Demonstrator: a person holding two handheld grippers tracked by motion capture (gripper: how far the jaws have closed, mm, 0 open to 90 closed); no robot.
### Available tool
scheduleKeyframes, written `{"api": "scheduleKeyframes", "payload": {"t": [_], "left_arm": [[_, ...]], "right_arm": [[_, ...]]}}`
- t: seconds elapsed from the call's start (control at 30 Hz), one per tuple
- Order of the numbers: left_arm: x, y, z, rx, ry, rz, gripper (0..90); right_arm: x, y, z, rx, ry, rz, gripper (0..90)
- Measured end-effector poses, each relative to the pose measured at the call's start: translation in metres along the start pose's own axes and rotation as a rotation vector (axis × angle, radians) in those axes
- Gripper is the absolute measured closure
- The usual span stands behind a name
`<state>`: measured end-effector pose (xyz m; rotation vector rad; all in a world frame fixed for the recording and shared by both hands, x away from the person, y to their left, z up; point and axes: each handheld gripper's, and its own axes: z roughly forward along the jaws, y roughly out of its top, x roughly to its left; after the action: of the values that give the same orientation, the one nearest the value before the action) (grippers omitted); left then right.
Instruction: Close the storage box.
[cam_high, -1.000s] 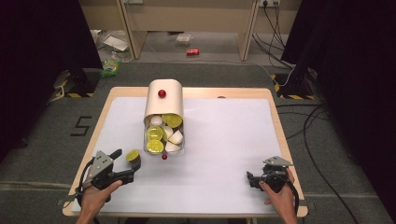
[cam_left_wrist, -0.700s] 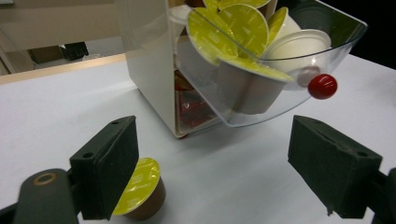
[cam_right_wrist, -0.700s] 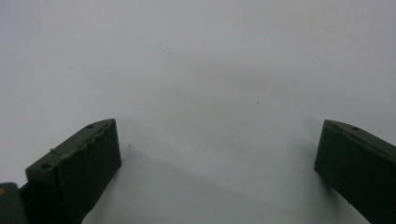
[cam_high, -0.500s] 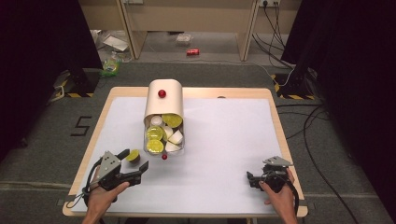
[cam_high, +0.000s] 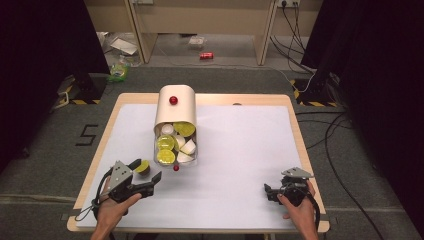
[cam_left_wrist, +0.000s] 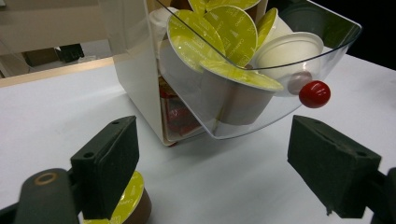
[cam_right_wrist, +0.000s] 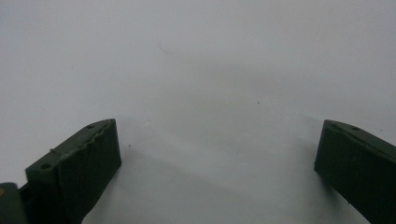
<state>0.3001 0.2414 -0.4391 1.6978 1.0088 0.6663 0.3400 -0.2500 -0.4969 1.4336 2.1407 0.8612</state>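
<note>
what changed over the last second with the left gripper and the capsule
The left gripper turned its open jaws from toward the lone capsule to toward the dispenser's clear drawer; the capsule now sits outside one jaw, ungripped. The capsule, the dispenser and the open right gripper stayed put.

Far ahead of the left gripper (cam_high: 146, 171), past the far edge of the table (cam_high: 299, 150), on the grey floor: 1 red can (cam_high: 206, 56). Ahead and to the left of that gripper, a green packet (cam_high: 118, 70) and loose papers (cam_high: 122, 46). Directly left of it, off the table, a white figure 5 (cam_high: 87, 135) marked on the floor. Right of the right gripper (cam_high: 268, 192), black cables (cam_high: 330, 135) trailing over the floor. Under both grippers, a white sheet (cam_high: 240, 150). Ahead, by the 2 far corners, yellow-and-black tape (cam_high: 75, 101).
</note>
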Motion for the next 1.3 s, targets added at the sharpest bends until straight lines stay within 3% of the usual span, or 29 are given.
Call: {"api": "scheduleKeyframes", "payload": {"t": [0.6, 1.3], "left_arm": [[0.000, 0.006, 0.012, -0.009, 0.038, 0.006, 18.4], [0.002, 0.015, 0.014, -0.045, 0.041, -0.018, 16.4]], "right_arm": [[0.000, 0.000, 0.000, -0.001, 0.001, -0.001, 0.6], [0.000, 0.000, 0.000, -0.001, 0.001, 0.000, 0.6]]}}
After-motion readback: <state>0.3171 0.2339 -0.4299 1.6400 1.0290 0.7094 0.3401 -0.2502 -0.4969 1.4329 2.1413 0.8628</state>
